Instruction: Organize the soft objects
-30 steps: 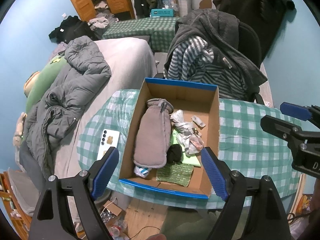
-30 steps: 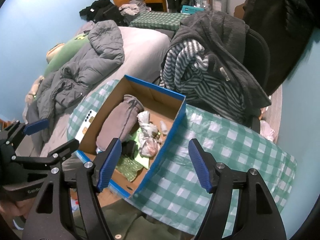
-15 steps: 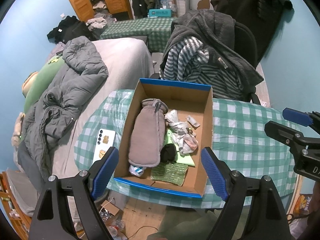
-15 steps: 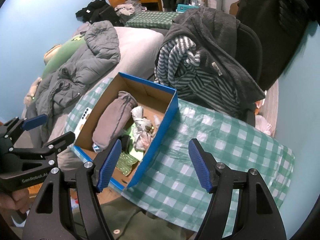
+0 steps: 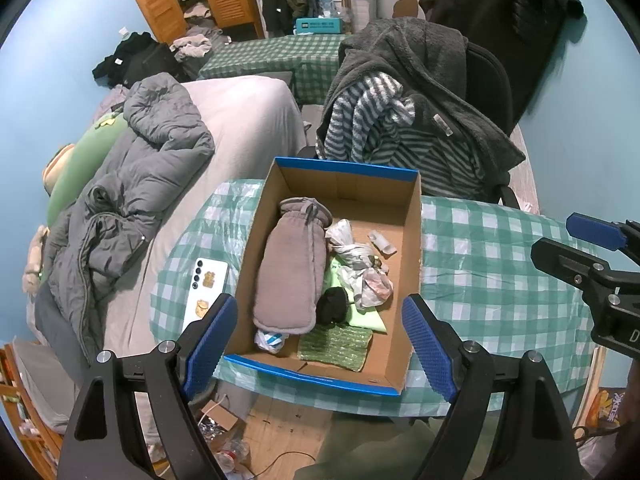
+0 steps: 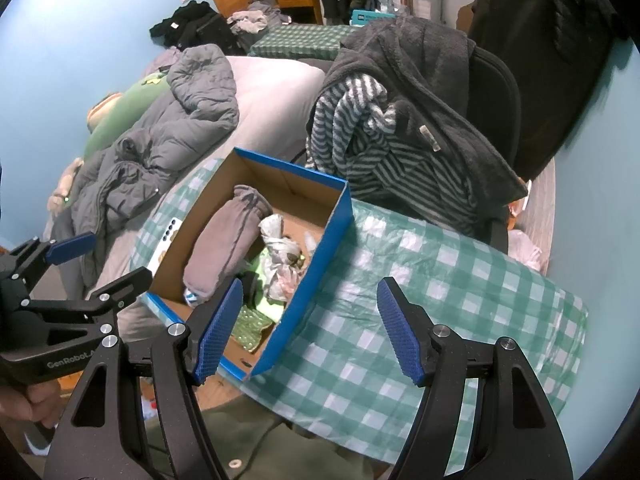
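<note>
A blue-rimmed cardboard box (image 5: 348, 188) (image 6: 320, 236) stands on the green checked table (image 5: 488, 280). In it lie a grey fleece pouch (image 5: 292, 272) (image 6: 224, 244), crumpled plastic bags (image 5: 360, 264), a black sock ball (image 5: 334, 304), a light green cloth (image 5: 366, 320) and a green mesh cloth (image 5: 334, 346). My left gripper (image 5: 320, 344) is open and empty, held above the box's near edge. My right gripper (image 6: 310, 336) is open and empty, above the table just right of the box; it also shows in the left wrist view (image 5: 592, 248).
A white phone (image 5: 206, 286) lies on the table left of the box. A chair draped with a striped top and dark fleece (image 5: 404, 128) stands behind the table. A bed with a grey jacket (image 5: 132, 184) is to the left.
Both grippers have drawn back and up from the box, which now looks smaller and farther. Both stay open and empty. The box's contents have not moved.
</note>
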`<state>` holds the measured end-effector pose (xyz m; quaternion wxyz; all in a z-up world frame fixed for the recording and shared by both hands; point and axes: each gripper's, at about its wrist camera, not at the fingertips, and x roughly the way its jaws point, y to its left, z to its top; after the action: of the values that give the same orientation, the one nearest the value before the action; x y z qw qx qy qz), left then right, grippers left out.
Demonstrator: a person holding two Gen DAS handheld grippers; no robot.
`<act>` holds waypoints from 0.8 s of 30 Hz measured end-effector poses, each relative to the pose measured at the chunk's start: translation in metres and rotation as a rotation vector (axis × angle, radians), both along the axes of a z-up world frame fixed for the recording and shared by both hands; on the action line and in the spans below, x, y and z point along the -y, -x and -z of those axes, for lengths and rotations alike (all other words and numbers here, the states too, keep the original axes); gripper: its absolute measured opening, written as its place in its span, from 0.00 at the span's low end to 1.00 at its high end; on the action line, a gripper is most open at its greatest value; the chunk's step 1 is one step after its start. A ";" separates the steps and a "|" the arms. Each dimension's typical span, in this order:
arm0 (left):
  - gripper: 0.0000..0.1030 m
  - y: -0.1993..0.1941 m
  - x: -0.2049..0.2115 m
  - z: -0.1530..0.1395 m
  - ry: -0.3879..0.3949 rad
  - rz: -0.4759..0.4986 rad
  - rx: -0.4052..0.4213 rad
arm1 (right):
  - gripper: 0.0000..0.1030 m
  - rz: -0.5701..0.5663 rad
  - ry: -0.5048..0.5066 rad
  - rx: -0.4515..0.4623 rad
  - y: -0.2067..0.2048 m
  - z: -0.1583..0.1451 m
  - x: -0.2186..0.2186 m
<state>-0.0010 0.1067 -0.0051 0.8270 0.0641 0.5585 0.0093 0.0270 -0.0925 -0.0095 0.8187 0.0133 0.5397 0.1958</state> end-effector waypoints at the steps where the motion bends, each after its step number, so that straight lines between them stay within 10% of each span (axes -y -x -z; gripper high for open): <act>1: 0.83 0.000 0.000 0.000 0.002 0.000 0.000 | 0.68 0.001 0.000 -0.001 0.000 0.000 0.000; 24: 0.83 0.000 0.002 -0.001 0.002 0.001 0.003 | 0.68 -0.002 -0.001 -0.002 0.000 0.000 0.002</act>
<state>-0.0009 0.1051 -0.0042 0.8278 0.0634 0.5574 0.0082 0.0271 -0.0945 -0.0094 0.8178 0.0133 0.5406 0.1967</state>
